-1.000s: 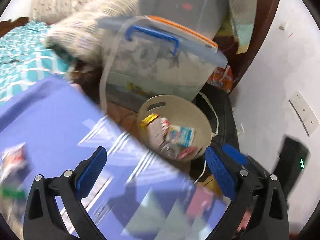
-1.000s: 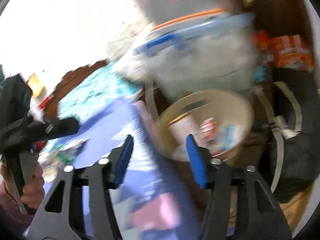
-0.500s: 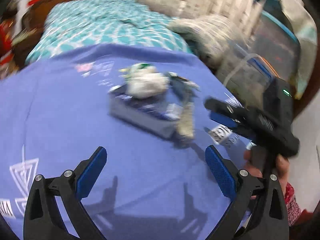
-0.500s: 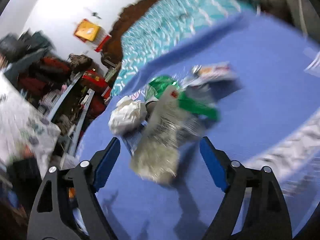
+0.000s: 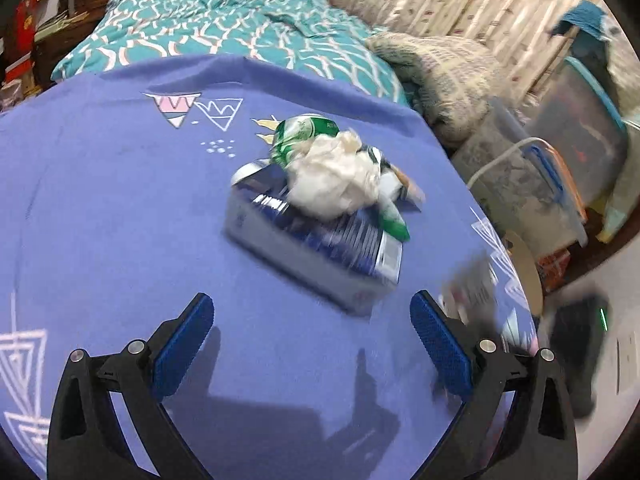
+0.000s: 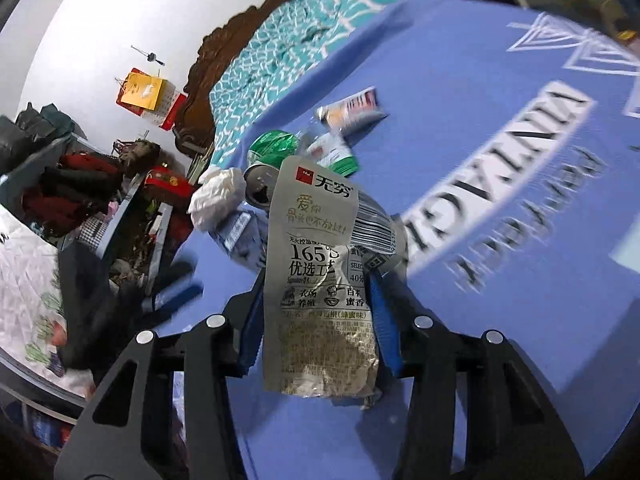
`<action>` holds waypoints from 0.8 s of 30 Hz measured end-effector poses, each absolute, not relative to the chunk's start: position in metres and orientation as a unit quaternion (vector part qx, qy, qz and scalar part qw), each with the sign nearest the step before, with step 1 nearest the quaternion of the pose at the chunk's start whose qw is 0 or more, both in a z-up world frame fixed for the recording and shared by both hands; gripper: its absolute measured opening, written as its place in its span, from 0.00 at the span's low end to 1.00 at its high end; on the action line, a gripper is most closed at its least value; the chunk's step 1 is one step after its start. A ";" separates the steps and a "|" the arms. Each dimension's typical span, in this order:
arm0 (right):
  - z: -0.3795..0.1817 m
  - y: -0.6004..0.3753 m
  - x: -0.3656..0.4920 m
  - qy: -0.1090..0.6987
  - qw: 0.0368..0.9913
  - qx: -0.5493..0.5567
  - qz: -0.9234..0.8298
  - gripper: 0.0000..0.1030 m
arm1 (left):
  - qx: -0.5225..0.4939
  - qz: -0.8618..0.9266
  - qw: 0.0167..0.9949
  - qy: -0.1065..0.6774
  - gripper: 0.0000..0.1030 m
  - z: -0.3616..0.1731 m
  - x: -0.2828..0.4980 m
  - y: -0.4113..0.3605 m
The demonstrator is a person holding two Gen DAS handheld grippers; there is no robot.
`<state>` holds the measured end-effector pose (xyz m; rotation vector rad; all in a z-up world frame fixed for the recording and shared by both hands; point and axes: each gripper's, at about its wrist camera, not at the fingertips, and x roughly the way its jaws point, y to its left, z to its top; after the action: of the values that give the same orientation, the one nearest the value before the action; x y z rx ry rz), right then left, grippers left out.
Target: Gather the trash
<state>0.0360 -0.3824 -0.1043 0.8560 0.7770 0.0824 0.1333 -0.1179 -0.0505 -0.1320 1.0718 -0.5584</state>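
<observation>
Silver snack wrapper (image 6: 320,280) between closing right gripper (image 6: 320,320), left gripper (image 5: 312,348) apart, one box (image 5: 312,248).

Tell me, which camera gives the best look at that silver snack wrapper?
The right wrist view: the silver wrapper fills the middle, print readable, between the closing right gripper's blue pads. The left wrist view shows only a blurred pale smear at the cloth's right edge, probably that wrapper.

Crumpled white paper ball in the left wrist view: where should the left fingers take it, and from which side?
Probably across its wide middle, coming down from above and the near side: the paper ball sits exposed on top of the blue carton, with the green can crowding its far side.
</observation>
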 end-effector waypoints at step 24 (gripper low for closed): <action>-0.100 -0.330 -0.031 0.360 0.908 0.213 0.035 0.79 | -0.028 -0.241 0.815 0.527 0.75 -0.074 0.078 -0.070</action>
<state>-0.0312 -0.3301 -0.1000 0.4391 0.7425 0.0721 0.0780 -0.0696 -0.0737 -0.0602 1.1235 -0.5152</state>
